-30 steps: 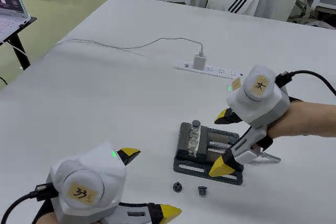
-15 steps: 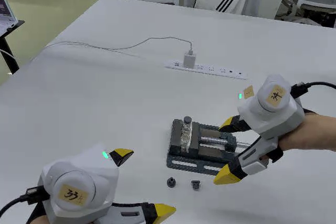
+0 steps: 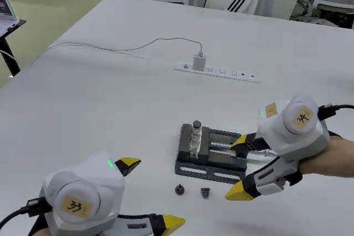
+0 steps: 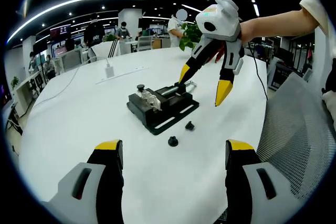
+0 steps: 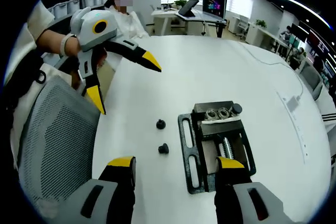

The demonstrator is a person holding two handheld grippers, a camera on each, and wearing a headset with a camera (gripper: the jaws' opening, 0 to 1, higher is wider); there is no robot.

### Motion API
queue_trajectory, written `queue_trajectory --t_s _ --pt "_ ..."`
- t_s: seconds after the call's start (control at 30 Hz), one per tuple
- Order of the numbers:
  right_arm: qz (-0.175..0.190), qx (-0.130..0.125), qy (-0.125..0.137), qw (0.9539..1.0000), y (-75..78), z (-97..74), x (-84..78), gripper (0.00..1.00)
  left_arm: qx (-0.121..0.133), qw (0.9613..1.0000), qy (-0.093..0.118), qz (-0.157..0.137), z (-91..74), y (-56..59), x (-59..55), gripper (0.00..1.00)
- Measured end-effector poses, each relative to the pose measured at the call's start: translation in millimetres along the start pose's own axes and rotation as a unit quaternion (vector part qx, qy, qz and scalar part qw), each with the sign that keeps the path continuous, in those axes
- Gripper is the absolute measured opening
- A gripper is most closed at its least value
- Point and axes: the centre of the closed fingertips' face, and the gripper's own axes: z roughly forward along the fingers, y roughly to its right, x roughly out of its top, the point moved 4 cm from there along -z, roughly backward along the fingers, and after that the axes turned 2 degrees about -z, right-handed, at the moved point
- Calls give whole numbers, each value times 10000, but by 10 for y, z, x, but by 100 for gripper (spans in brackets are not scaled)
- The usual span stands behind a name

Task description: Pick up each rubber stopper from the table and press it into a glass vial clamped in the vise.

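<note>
Head view: you are holding the left gripper [image 3: 150, 193] and right gripper [image 3: 237, 167] wide open, with two stoppers [image 3: 180, 189] lying by the vise [image 3: 193, 169].

left tool [image 4: 173, 146] agape | two stoppers [image 4: 172, 141] on table [image 4: 79, 121] | vise [image 4: 170, 113], seemingly one vial [image 4: 142, 94] capped

1. Left of the vise [image 3: 213, 156]: open, bare table [image 3: 110, 109].
2. Just in front of the vise: stopper [image 3: 180, 189] and second stopper [image 3: 205, 192], gap between.
3. Over the vise's right end: blocked by right gripper [image 3: 237, 168].
4. Well behind the vise: power strip [image 3: 218, 72].
</note>
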Motion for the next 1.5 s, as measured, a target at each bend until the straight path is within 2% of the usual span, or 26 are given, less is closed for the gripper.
queue_trajectory --t_s 0.1,0.4,0.6,0.77,0.9,1.1,1.5 --pt "-159 1 20 9999 -20 43 20 53 13 10000 -3 -4 -3 -3 -2 78" --pt "-628 153 -161 9978 -77 191 -19 39 73 10000 12 -33 -10 2 2 78" --pt "-771 190 -166 9967 -69 279 -13 30 80 10000 16 -47 -10 24 -5 77" --pt "-904 317 -221 9952 -103 368 -20 22 105 9999 12 -73 -20 33 -13 77" --pt "-918 417 -217 9947 -128 418 -16 14 131 9999 9 -99 -28 25 -30 77" --pt "-926 516 -237 9941 -135 477 -22 9 156 9998 -12 -137 -42 19 -58 77" --pt "-868 646 -260 9938 -141 533 -47 2 169 9997 -39 -185 -39 4 -95 77"
